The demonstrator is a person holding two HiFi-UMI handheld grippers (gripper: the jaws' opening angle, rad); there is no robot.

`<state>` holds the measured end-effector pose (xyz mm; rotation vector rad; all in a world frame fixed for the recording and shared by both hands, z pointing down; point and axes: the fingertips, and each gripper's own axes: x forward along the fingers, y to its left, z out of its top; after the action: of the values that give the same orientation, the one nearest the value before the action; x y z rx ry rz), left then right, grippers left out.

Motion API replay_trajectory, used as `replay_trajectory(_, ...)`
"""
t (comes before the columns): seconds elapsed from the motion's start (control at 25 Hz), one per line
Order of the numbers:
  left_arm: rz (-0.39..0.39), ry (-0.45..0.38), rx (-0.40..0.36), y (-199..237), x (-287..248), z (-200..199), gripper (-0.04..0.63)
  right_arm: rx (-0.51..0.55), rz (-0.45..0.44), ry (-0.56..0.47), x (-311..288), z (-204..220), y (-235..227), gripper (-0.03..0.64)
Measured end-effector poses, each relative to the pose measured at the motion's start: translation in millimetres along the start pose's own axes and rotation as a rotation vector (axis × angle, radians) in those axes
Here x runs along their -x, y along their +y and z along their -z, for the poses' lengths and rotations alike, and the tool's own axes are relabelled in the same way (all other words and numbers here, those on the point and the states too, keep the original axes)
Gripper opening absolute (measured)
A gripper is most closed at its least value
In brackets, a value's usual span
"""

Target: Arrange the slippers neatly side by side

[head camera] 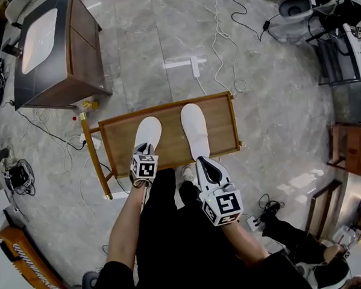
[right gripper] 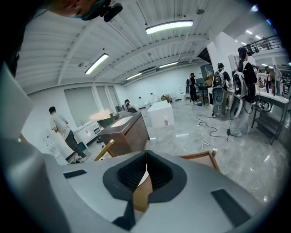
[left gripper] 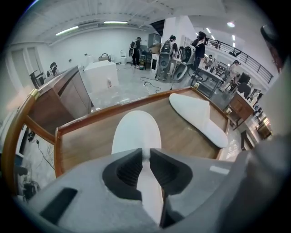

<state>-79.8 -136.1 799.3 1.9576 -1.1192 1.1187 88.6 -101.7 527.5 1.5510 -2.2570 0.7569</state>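
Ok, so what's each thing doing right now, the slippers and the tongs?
Left tongs: shut on left slipper.
Right tongs: shut, empty.
Left slipper: flat on table, near end pinched.
Right slipper: flat on table, loose.

White slippers (head camera: 147,133), brown wooden table (head camera: 117,144), grey veined floor (head camera: 145,46), black-and-white square-marker cubes (head camera: 144,168)

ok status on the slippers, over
Left claw shut on left slipper, at heel. Right claw shut, empty, by right slipper. Pair apart on wooden table, nothing between them.
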Motion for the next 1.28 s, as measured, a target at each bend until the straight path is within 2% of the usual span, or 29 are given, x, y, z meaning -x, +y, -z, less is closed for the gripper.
replay_trajectory(0.28, 0.017, -0.019, 0.075, -1, 14, -8, 0.052, -0.002, 0.001, -0.009, -1, 1, -3, 0.014)
replay_trajectory(0.48, 0.063, -0.026, 0.193, -14, 30, -23, 0.051, -0.006, 0.005, -0.012, 1, 1, -2, 0.014)
replay_trajectory(0.72, 0.109, -0.041, 0.311, -30, 24, -42, 0.048, -0.007, 0.014, -0.012, 0, 2, -10, 0.014)
replay_trajectory(1.08, 0.121, -0.031, 0.396, -50, 6, -59, 0.048, -0.017, 0.035, -0.006, 5, 4, -25, 0.014)
replay_trajectory(1.28, 0.124, -0.021, 0.41, -60, -6, -59, 0.048, -0.024, 0.047, -0.004, 7, 7, -29, 0.014)
